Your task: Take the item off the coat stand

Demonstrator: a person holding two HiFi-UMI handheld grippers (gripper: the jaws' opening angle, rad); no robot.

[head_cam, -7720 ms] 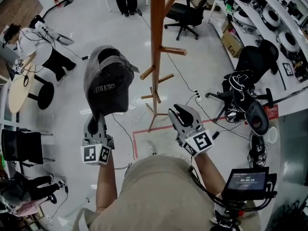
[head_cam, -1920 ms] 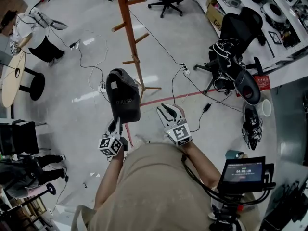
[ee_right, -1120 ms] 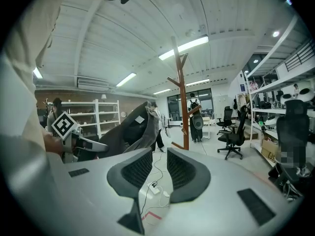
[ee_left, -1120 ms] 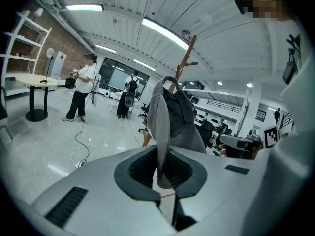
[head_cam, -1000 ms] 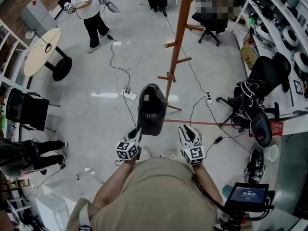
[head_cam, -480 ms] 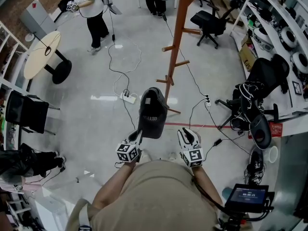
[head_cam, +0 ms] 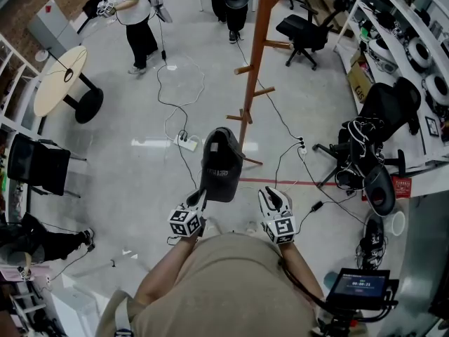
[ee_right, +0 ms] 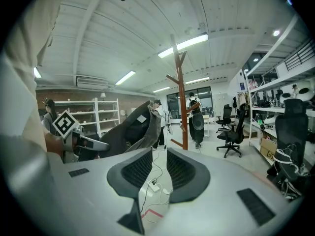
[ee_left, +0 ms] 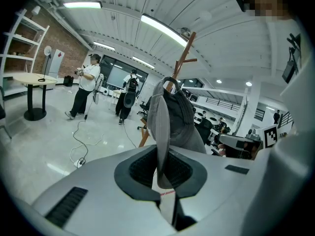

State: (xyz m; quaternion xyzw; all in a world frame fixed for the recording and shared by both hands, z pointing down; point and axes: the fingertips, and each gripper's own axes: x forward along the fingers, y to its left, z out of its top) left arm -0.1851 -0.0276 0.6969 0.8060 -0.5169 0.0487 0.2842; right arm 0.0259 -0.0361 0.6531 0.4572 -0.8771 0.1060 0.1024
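Note:
A dark grey cap (head_cam: 222,166) hangs clear of the wooden coat stand (head_cam: 256,55), in front of my body. My left gripper (head_cam: 199,196) is shut on the cap's brim (ee_left: 162,149), and the crown (ee_left: 181,116) rises above the jaws. The stand (ee_left: 180,70) is behind the cap, a little way off. My right gripper (head_cam: 273,199) is beside it on the right; its jaws (ee_right: 158,170) stand a little apart with only floor showing between them. From the right gripper view the cap (ee_right: 133,128) and the left gripper (ee_right: 86,142) show at the left, the stand (ee_right: 181,95) straight ahead.
Cables and a power strip (head_cam: 186,142) lie on the floor by the stand's base. A red tape line (head_cam: 287,182) runs to the right. Office chairs (head_cam: 382,107) and shelves fill the right side. A round table (head_cam: 59,79), a black chair (head_cam: 38,163) and people (head_cam: 137,16) are to the left and behind.
Earlier the cap was held near the stand; I have since stepped back from it. Over the last second both grippers and the cap have barely shifted.

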